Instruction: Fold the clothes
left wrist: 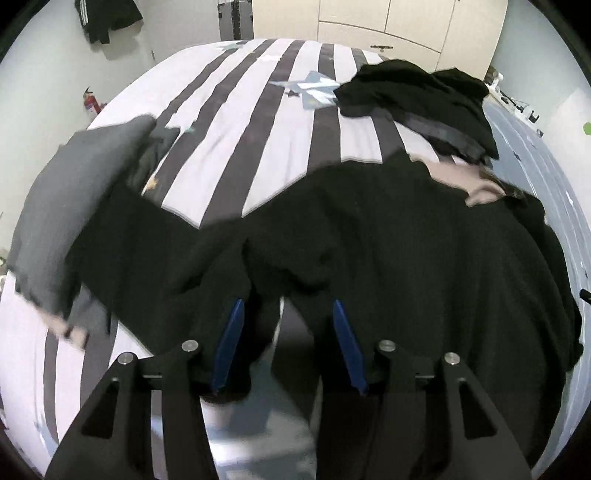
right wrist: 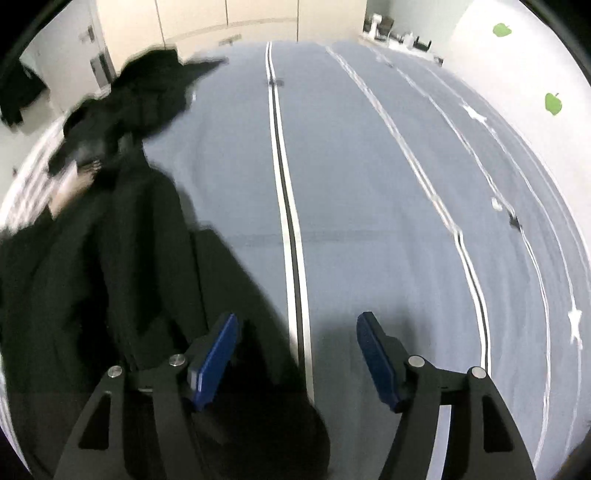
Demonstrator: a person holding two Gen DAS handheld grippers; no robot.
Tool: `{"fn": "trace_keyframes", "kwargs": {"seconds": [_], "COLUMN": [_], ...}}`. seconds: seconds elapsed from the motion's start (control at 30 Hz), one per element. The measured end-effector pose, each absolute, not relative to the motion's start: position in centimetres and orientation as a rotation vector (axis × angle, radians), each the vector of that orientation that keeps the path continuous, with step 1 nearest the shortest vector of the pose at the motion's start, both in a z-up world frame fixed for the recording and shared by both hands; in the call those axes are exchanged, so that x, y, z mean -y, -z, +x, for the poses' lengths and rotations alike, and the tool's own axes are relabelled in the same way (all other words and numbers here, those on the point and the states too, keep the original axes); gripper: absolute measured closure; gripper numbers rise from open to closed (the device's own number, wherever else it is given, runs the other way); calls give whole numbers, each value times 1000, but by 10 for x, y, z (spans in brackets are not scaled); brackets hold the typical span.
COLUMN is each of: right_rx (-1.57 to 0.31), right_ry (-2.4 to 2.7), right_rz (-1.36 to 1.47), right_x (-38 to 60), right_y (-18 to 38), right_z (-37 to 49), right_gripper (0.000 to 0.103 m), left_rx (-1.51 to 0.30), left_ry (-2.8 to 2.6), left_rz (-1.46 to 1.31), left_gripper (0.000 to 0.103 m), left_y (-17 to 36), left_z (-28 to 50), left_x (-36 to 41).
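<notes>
A large black garment (left wrist: 388,240) lies spread across the near part of the striped bed (left wrist: 229,147), one sleeve reaching left toward a folded grey garment (left wrist: 74,206). My left gripper (left wrist: 288,306) hangs open just above the black garment's near edge; its blue pads (left wrist: 231,343) press on nothing. In the right wrist view the same black garment (right wrist: 110,277) covers the left side, blurred. My right gripper (right wrist: 297,317) is open over the blue-grey sheet (right wrist: 369,184), its left finger above the garment's edge and nothing between the pads.
A heap of dark clothes (left wrist: 417,103) sits at the bed's far right, also blurred in the right wrist view (right wrist: 129,99). Something pinkish (left wrist: 461,177) pokes out beside the black garment. Wardrobe doors (left wrist: 369,22), a suitcase (left wrist: 236,18) and a fire extinguisher (left wrist: 90,101) stand beyond the bed.
</notes>
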State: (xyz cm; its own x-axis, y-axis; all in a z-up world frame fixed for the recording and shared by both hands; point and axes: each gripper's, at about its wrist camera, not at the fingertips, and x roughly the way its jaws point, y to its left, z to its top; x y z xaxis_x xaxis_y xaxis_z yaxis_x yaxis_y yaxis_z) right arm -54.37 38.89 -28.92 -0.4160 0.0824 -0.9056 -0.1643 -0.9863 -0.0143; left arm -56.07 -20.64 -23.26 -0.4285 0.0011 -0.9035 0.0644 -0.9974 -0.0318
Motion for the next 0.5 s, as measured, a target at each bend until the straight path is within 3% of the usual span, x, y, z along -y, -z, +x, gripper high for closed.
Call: {"fn": "trace_keyframes", "kwargs": {"seconds": [0.07,0.2,0.3,0.33,0.4,0.43,0.47,0.5], "right_rx": [-147,20,26,0,-143,-214,-238,-243], "right_ry": [-2552,-2525,-2477,-2486,-2507,-2509,-2508,-2509], "right_rz": [-1640,-1856,-1915,-1894,-1837,-1833,-1821,-1800], "right_x": [-389,-366,-360,-362,-373,-378,-382,-385], "right_y": [290,321,342,343,340,339,337,333], "right_z": [-561,-581,-588,-590,-592,-594,-595,-596], "right_gripper": [39,40,45,50,83,88,96,97], "left_rx": [-66,-13,68,76,66,61,31,-7], "left_ry": [2612,2567,2545,2544,2547,2548,2549,2553], "left_rz": [1697,1761,1804,1798,1774,1762,1753,1744], "left_gripper": [55,52,50,51,64,77,82,84], "left_y": [241,267,282,283,284,284,282,280], "left_z": [-570,-585,-586,-588,-591,-592,-594,-596], "left_x": [206,203,191,190,191,191,195,199]}}
